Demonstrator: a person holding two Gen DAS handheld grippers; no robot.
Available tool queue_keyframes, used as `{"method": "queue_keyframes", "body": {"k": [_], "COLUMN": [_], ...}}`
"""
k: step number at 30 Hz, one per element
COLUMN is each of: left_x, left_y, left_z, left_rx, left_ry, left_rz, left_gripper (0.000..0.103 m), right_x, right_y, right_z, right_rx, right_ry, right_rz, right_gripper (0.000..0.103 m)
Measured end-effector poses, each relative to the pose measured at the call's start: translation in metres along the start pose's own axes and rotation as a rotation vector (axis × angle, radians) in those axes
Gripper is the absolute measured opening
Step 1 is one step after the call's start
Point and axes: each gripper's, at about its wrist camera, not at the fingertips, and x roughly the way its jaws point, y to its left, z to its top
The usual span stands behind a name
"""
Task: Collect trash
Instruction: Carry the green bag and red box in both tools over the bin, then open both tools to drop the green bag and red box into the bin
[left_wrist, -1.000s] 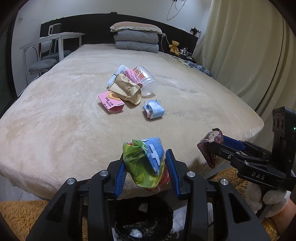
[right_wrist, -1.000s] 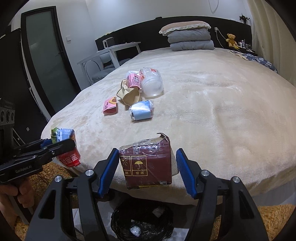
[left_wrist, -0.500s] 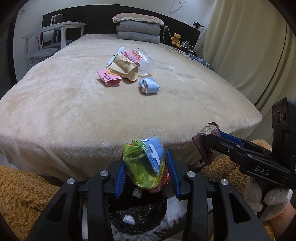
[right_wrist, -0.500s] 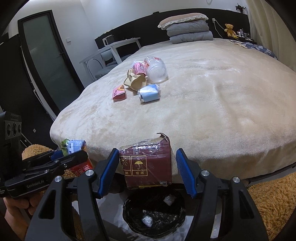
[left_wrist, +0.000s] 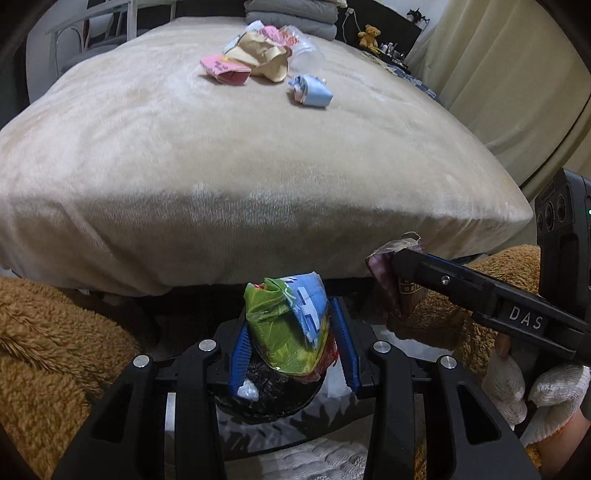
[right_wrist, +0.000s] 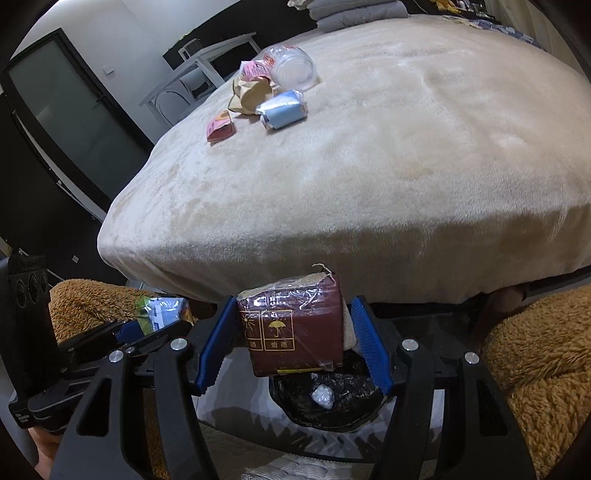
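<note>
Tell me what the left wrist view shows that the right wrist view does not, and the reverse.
Only the left wrist view shows the teddy bear, the curtain and a white-gloved hand. Only the right wrist view shows the dark door and the printed face of the maroon packet. Both show the bed, the trash pile on it, the black-lined bin, and each hand-held gripper shut on its item, the left hand-held gripper on a green-blue wrapper.

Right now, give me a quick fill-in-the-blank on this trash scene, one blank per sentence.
1. The left gripper is shut on a crumpled green and ____ wrapper.
2. The right gripper holds a dark ____ box.
3. Below both grippers sits a bin lined with a ____ bag.
4. The remaining trash lies on the ____.

Missing words: blue; red; black; bed
</note>
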Motion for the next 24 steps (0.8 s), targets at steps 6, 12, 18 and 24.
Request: {"method": "queue_keyframes", "body": {"k": [6, 12, 18, 24], "left_x": [0.027, 0.04, 0.053, 0.059], "left_y": [0.011, 0.016, 0.022, 0.024], "left_z": [-0.005, -0.009, -0.014, -0.014], "left_rx": [-0.074, -0.104, -0.127, -0.137], "left_ry": [0.11, 0.16, 0.213, 0.227], "left_rz": [-0.017, -0.005, 0.002, -0.008], "left_gripper": [0.039, 0.039, 0.04, 0.041], "right_x": [0.02, 0.037, 0.053, 0.061], "right_y": [-0.02, -0.031, -0.033, -0.035], "right_z": [-0.003, -0.009, -0.018, -0.017], "right_rx": [0.112, 0.168, 0.171, 0.184], "right_ry": [0.101, 0.178, 0.252, 0.27], "right_rz": [-0.004, -0.001, -0.009, 0.009], "right_gripper": [0.064, 0.064, 0.064, 0.064]}}
